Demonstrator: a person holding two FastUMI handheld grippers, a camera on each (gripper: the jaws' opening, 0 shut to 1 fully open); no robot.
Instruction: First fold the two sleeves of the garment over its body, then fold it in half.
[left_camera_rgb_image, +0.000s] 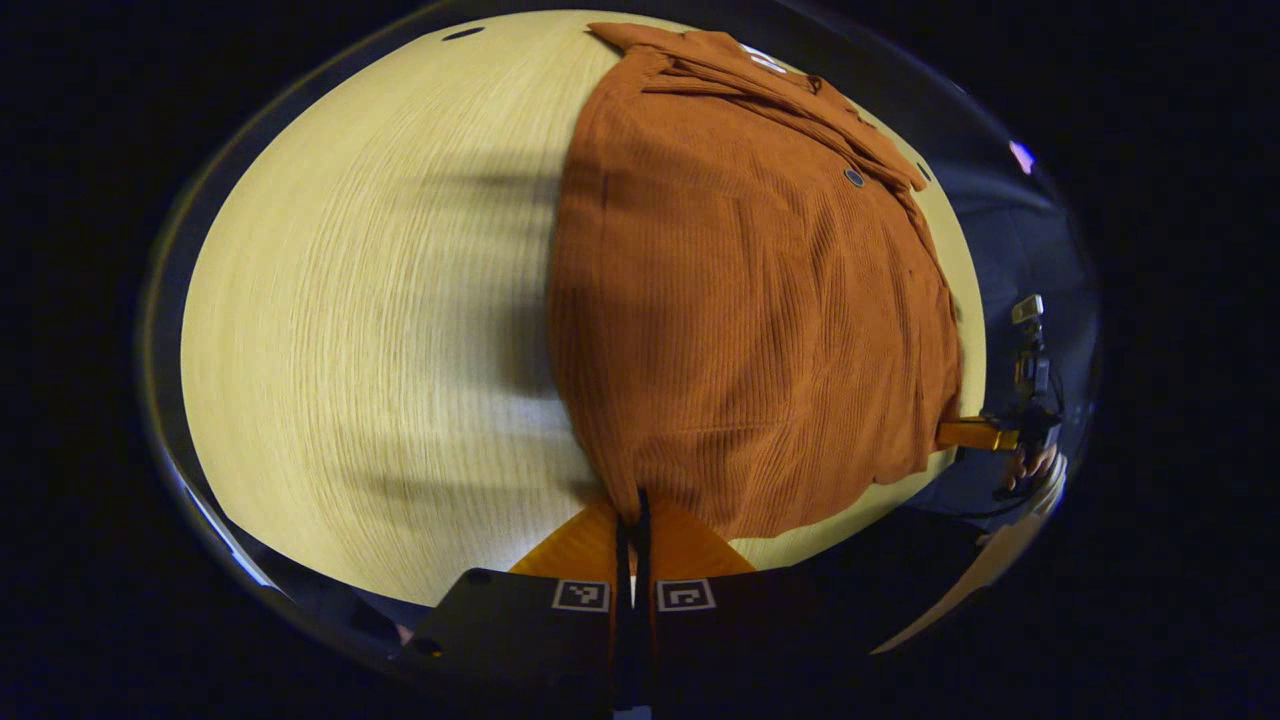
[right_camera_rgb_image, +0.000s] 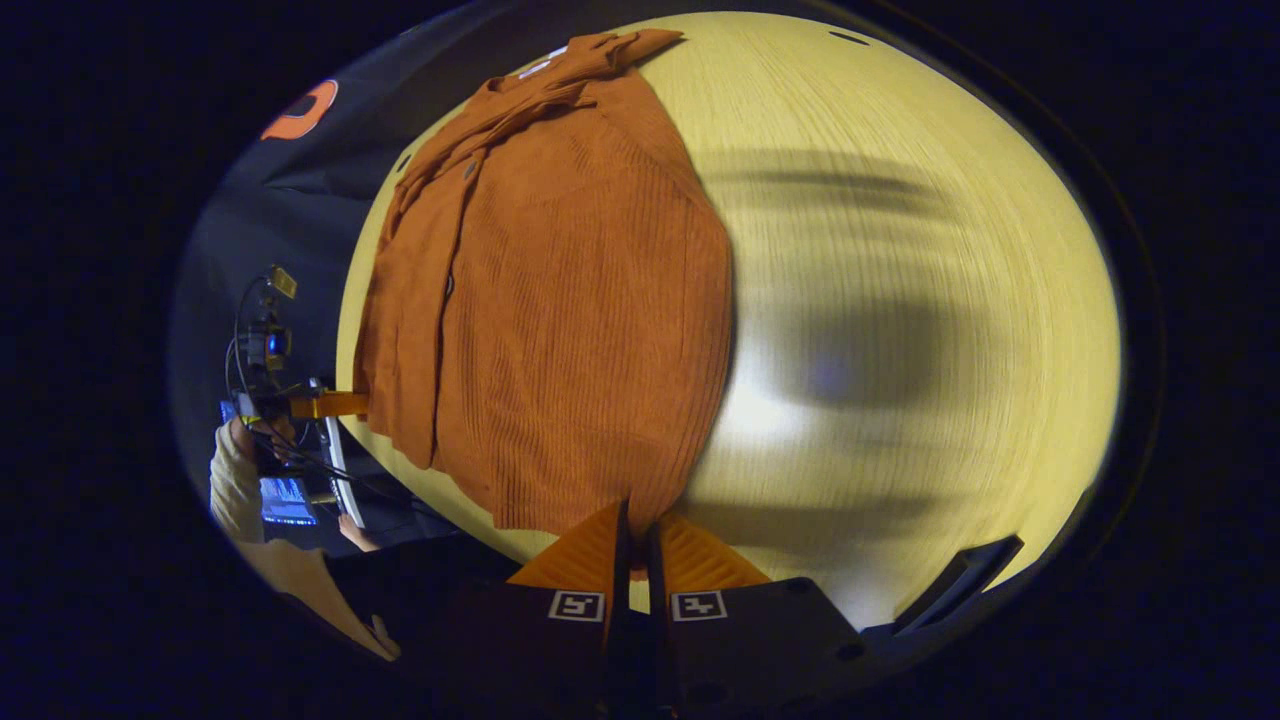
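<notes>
Surface: pale wood-grain table (left_camera_rgb_image: 380, 330), dark booth wall behind.
Garment: rust-orange ribbed button-up shirt (left_camera_rgb_image: 750, 300), lying flat on the table, sleeves already folded over the body, collar at the far end.
Left gripper (left_camera_rgb_image: 632, 520): orange fingers closed tight, pinching the near hem corner of the shirt.
Right gripper (right_camera_rgb_image: 634, 528): fingers likewise pressed together on the opposite hem corner.
Across the hem: each gripper visible from the other's view at the table edge, held by a hand (right_camera_rgb_image: 237, 470) in a light sleeve.
</notes>
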